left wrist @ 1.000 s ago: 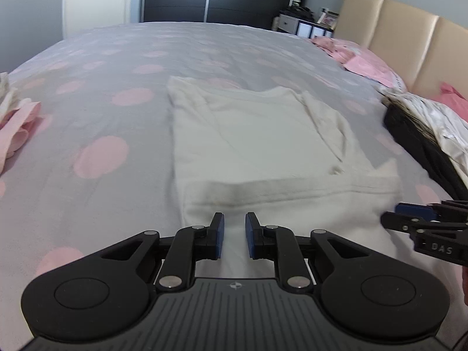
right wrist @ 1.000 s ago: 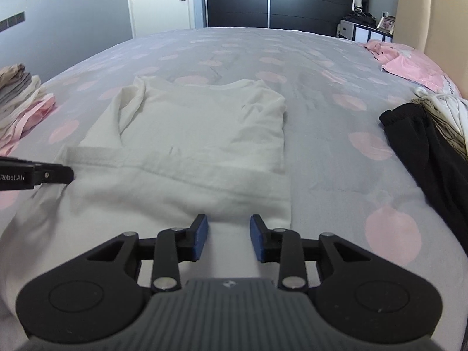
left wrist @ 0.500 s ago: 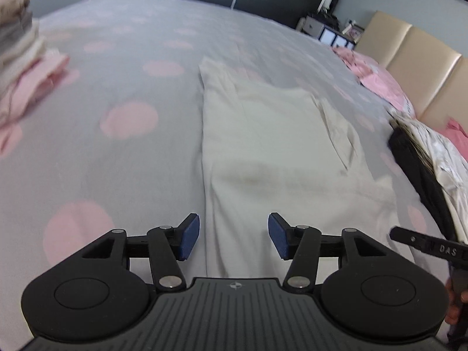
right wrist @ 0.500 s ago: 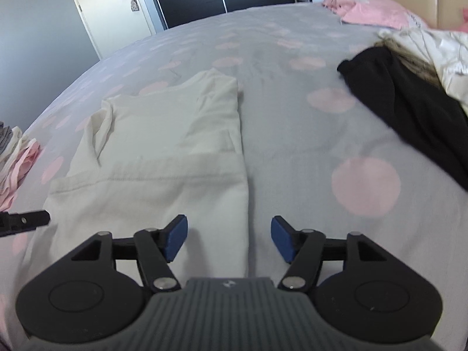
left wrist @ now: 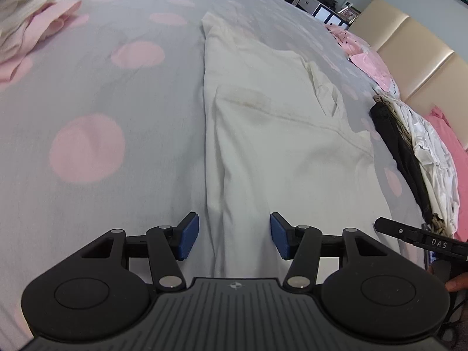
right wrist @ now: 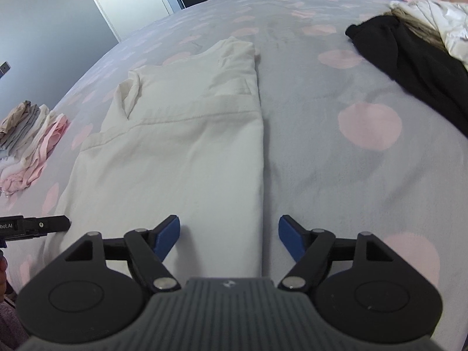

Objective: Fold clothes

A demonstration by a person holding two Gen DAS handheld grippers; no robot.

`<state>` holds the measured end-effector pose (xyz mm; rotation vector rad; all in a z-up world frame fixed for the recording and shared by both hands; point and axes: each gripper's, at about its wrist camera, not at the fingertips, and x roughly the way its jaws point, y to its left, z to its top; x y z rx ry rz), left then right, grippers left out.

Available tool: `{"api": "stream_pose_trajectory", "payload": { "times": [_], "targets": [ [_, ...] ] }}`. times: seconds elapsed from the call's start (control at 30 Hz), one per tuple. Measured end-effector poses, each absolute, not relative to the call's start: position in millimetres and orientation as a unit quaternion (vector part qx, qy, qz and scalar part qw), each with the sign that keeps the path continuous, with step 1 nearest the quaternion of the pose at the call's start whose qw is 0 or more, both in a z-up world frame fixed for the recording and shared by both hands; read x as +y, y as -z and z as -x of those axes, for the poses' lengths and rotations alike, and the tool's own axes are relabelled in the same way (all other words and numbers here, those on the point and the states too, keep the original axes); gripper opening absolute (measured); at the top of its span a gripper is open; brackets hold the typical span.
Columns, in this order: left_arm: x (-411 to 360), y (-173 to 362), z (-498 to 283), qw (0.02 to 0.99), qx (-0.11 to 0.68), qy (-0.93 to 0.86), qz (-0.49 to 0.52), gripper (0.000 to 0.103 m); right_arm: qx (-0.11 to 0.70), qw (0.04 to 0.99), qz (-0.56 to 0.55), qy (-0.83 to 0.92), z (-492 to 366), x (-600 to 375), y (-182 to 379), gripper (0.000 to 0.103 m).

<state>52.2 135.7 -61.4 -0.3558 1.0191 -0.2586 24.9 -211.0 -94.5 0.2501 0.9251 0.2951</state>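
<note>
A cream garment [left wrist: 278,134] lies flat on the spotted bed, its bottom part folded up over the upper part. My left gripper [left wrist: 234,235] is open just above the garment's near left edge, with nothing pressed between the blue pads. In the right wrist view the same garment [right wrist: 187,146] shows its straight right edge running between the fingers of my right gripper [right wrist: 228,238]. That gripper's jaws are opening and its pads touch no cloth. Each gripper's tip shows at the side of the other view: the right gripper [left wrist: 421,238] and the left gripper [right wrist: 35,225].
A pile of folded clothes [right wrist: 32,143] sits at the bed's left side. A black garment [right wrist: 409,58] and crumpled white and pink clothes [left wrist: 433,158] lie at the right by the beige headboard [left wrist: 409,46]. The grey bedsheet [right wrist: 336,175] has pink dots.
Both grippers have opened wide and let go of the cloth. They have drifted apart, the left to the garment's left edge and the right to its right edge, both wrists rolling.
</note>
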Motion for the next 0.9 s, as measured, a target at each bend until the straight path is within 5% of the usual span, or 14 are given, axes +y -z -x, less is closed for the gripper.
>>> {"api": "stream_pose_trajectory", "payload": {
  "times": [0.33,0.57,0.9],
  "targets": [
    [131.1,73.1,-43.0,0.830,0.506,0.142,0.189,0.050,0.455,0.865,-0.137,-0.159,-20.8,-206.8,101.2,0.053],
    [129.2,66.7,-41.2,0.835,0.494,0.157,0.184,0.023,0.454,0.861,-0.171,-0.155,-29.9,-213.8,95.3,0.024],
    [138.2,35.6,-33.6,0.822,0.497,0.177,0.214,0.018,0.469,0.845,-0.197,-0.166,-34.7,-222.7,56.8,0.020]
  ]
}}
